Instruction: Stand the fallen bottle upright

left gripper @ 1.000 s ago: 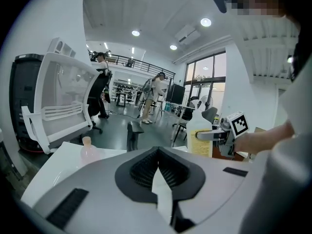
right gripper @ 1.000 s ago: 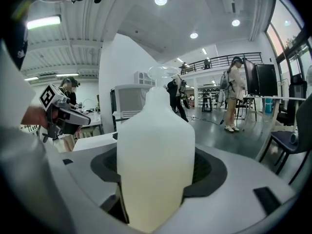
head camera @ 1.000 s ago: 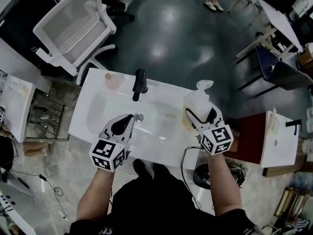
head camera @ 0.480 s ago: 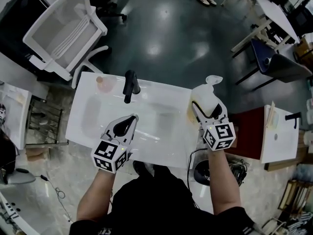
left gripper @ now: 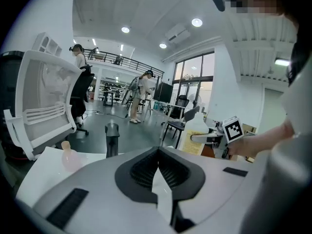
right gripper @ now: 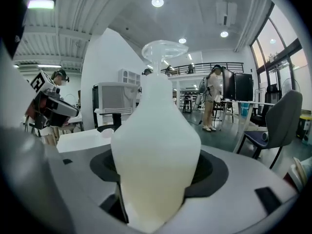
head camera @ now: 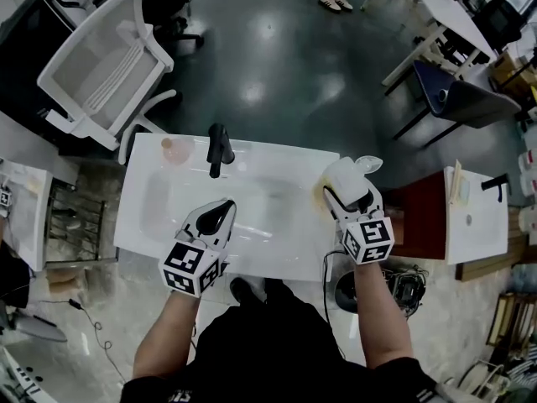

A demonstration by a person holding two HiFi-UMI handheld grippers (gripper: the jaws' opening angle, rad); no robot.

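Gripping the white pump bottle between the jaws of the right gripper, close to the right edge of the white worktop, beside the sink basin. Hovering the left gripper over the worktop's front edge, jaws pressed together on nothing. Judging the task nearly done: bottle already upright, pump on top; probably only needing setting down and releasing, base contact not showing
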